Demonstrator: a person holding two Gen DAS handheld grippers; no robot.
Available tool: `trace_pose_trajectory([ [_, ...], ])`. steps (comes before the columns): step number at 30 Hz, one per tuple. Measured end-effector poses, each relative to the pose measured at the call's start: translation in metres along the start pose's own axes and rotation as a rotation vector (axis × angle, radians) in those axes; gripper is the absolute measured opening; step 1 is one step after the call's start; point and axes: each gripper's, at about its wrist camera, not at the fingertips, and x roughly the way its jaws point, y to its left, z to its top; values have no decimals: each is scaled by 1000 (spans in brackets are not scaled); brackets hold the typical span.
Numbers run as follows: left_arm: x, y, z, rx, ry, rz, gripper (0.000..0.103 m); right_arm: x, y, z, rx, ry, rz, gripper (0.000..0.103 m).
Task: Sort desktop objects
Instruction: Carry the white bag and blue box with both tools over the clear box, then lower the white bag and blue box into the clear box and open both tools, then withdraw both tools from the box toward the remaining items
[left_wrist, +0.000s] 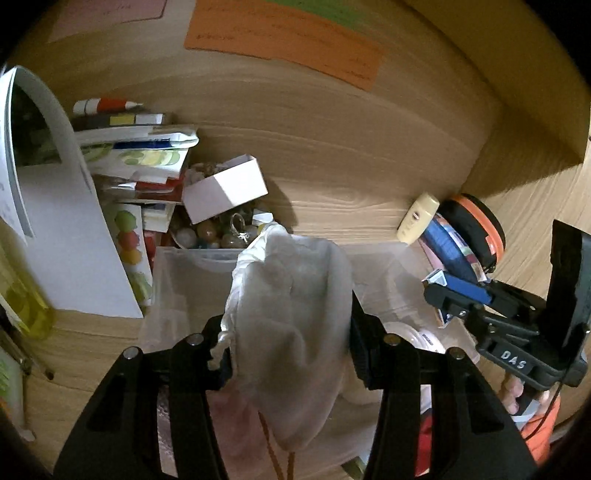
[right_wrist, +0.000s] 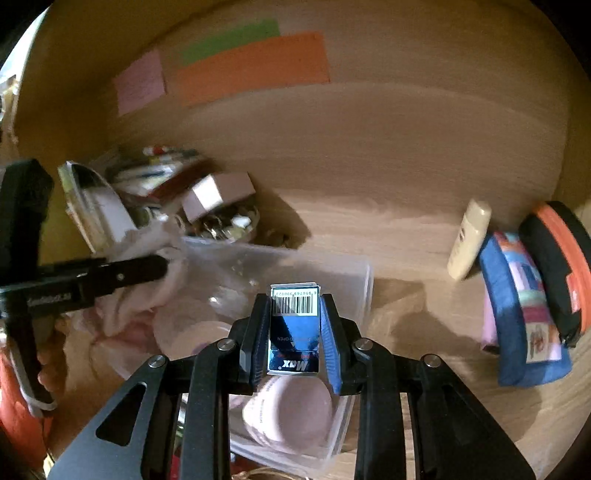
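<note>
Pinching one white cloth pouch (left_wrist: 291, 317), the left claw (left_wrist: 291, 354); the right claw (right_wrist: 293, 332) one blue box (right_wrist: 294, 328).

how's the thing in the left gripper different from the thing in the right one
The left gripper holds a white cloth pouch; the right gripper holds a small blue box.
The pouch is soft, crumpled and sags between the fingers; the box is rigid with flat faces and square edges.
The pouch is plain; the box carries a barcode and printed lettering.
The pouch fills wider-set jaws; the box sits in narrow ones.
Both hang clamped over the clear plastic bin.
</note>
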Motion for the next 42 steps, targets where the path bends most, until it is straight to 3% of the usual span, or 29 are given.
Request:
trace_pose_trajectory([
  [5,4,-6,-3,24,-14,36,55,4,-2,-2,0,1,-13,24],
  [9,1,-6,-4,26,-22,26,72,7,-3,-5,-2,10,-14,25],
  [14,-3,-8,-6,44,-32,37,77,4,3,-6,-42,-2,-37,25],
  [17,-5,-10,-6,54,-27,32,92,3,7,-8,-54,-2,-32,29],
  [18,-6,-11,-7,57,-35,34,97,3,7,-8,-59,-4,-34,34],
  [21,-13,-15,-10,87,-68,58,98,1,11,-10,-78,-19,-41,47],
  [24,-17,-17,-10,89,-100,79,101,-3,15,-10,-100,-32,-21,49],
  [28,-20,-18,-11,75,-102,90,101,-12,20,-8,-111,-63,-34,67],
  [33,-30,-20,-17,67,-124,176,101,-34,23,-7,-97,-90,-26,68],
  [42,-64,-18,-40,56,-134,197,101,-69,38,-35,-121,-108,-68,78],
])
